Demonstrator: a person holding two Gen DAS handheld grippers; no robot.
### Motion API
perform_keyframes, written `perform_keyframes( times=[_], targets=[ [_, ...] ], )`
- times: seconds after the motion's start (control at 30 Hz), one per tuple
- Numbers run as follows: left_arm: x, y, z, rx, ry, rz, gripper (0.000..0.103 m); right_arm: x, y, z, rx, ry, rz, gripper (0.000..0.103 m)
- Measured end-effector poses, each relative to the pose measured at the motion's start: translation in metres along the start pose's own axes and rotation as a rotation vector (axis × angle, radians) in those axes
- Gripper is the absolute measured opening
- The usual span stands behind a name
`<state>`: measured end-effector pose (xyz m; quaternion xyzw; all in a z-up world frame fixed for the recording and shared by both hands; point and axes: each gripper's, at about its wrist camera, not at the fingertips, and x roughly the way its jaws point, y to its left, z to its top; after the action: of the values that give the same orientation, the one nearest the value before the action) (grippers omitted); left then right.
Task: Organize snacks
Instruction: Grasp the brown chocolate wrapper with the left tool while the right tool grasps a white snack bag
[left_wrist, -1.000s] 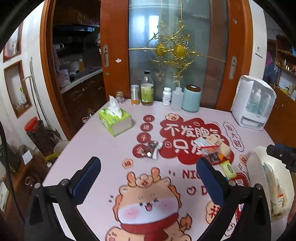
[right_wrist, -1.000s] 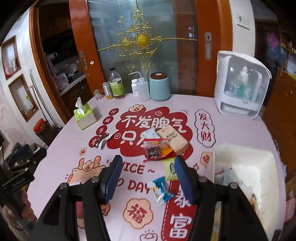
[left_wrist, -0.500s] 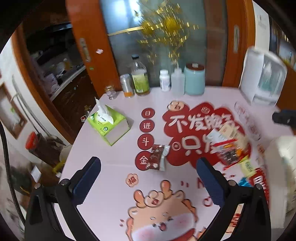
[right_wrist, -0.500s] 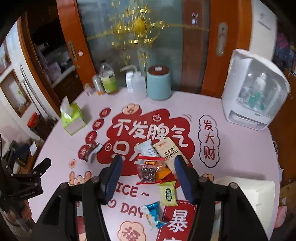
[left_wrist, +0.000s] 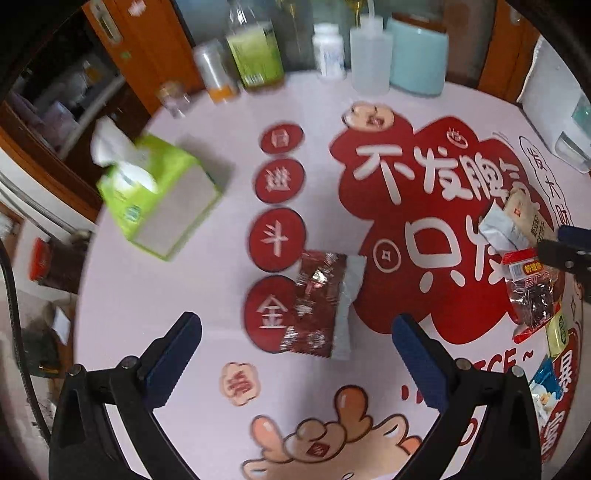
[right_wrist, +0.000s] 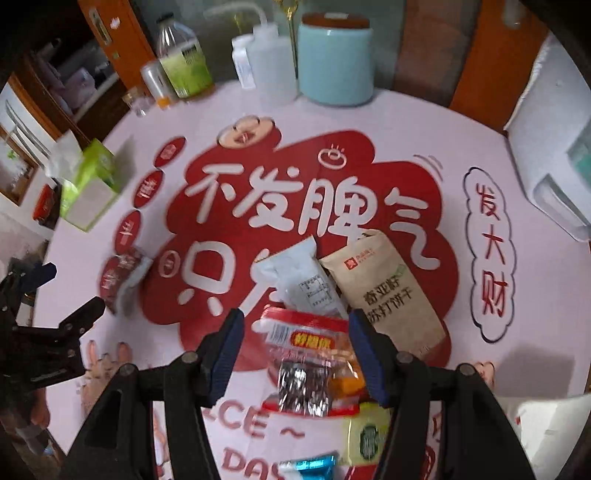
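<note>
left hand-held gripper (left_wrist: 295, 343): my jaws are spread wide and grasp nothing; pointing steeply down over the surface (left_wrist: 177, 302), the dark red snack packet (left_wrist: 317, 306) lies flat just beyond and between the fingertips, no contact.
right hand-held gripper (right_wrist: 295, 347): my jaws are part-open, straddling the red-and-clear snack bag (right_wrist: 310, 362); the blue pads sit at the bag's two sides but I can't tell if they press on it.
landmark: big red cloud print (right_wrist: 306, 206) in the middle of the surface; everything below is placed relative to it.
dark red snack packet: on the print's left edge, over the lowest red coin circle, silver back flap turned towards the print.
red-and-clear snack bag: on the print's near edge, overlapping the lower ends of two packs.
white foil pack (right_wrist: 299, 273): on the print, just beyond the red-and-clear bag, touching it.
brown cracker pack (right_wrist: 388, 288): on the print's right half, beside the white foil pack, edges touching.
yellow-green sachet (right_wrist: 365, 435): nearer than the print, just past the red-and-clear bag.
blue wrapper (right_wrist: 314, 465): nearer again, at the view's bottom edge.
tissue box (left_wrist: 159, 195): well left of the print, tilted, tissue sticking up.
bottles and light blue canister (right_wrist: 334, 59): row at the surface's far edge, beyond the print.
white appliance (right_wrist: 554, 147): right of the print, at the surface's edge.
image quality: both views motion-blurred.
</note>
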<state>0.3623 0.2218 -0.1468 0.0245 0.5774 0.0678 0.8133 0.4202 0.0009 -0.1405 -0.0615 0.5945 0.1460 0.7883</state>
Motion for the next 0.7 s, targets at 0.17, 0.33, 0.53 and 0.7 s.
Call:
perform_keyframes(
  times=[0.17, 0.33, 0.53, 0.7],
  targets=[
    [0.030, -0.005, 0.001, 0.019, 0.044, 0.004, 0.103, 0.026, 0.007, 0.004, -0.024, 0.051, 0.008, 0.059],
    [0.042, -0.008, 0.000, 0.041, 0.062, -0.026, 0.103, 0.034, 0.015, 0.007, -0.060, 0.057, -0.016, 0.059],
    [0.052, -0.008, 0.001, 0.034, 0.064, -0.024, 0.103, 0.037, 0.012, 0.012, -0.070, 0.043, -0.040, 0.059],
    [0.064, -0.006, 0.002, 0.021, 0.072, -0.033, 0.102, 0.055, 0.009, 0.013, -0.074, 0.087, -0.072, 0.059]
  ],
)
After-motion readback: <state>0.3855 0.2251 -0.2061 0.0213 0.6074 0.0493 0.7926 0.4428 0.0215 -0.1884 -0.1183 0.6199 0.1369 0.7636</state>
